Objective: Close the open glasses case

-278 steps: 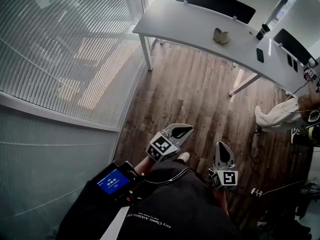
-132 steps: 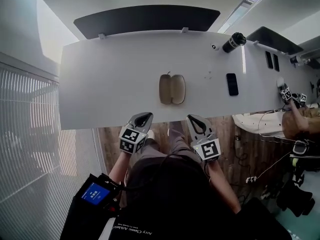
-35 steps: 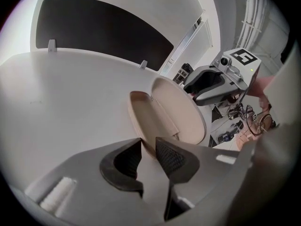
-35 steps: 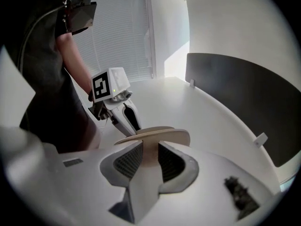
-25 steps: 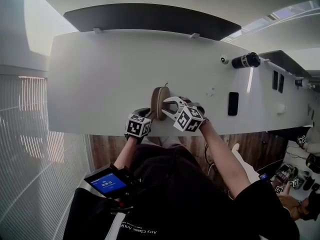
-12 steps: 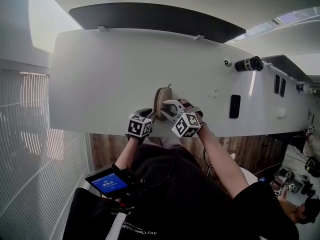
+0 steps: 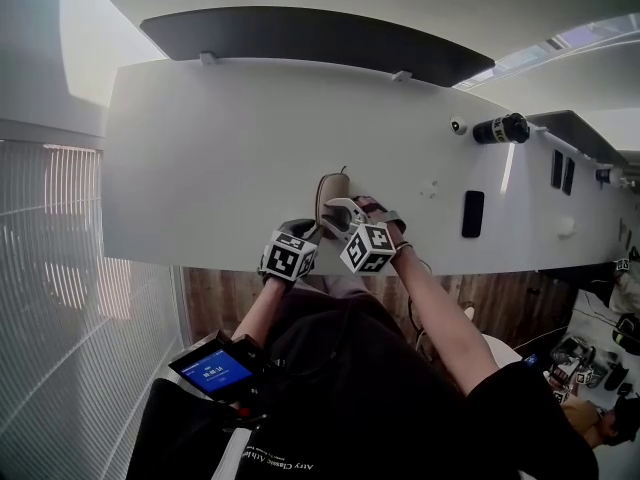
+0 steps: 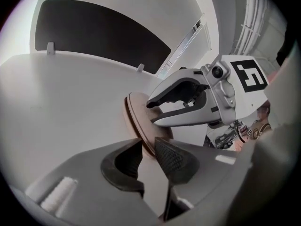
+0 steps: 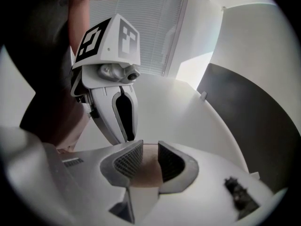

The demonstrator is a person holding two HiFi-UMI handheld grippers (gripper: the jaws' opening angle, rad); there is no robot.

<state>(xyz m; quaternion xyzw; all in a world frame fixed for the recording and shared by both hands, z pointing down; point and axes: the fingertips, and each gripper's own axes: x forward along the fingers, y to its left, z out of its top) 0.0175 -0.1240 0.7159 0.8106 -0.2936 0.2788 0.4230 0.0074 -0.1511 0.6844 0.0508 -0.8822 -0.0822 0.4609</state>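
— White desk point(image 7: 200, 148); glasses case point(image 7: 332, 190) near our edge, long axis running away from us.
— Right claw point(image 9: 149, 149) pinches it; left claw point(image 8: 146, 147) is closing, rim between its pads point(image 8: 171, 159).

The left gripper point(image 8: 148, 147) has its two dark jaws apart and closing. The near edge of the brown glasses case point(image 8: 135, 114) sits between them (maybe touching one pad). The right gripper point(image 8: 151, 113) meets the case above the white table point(image 8: 61, 102)
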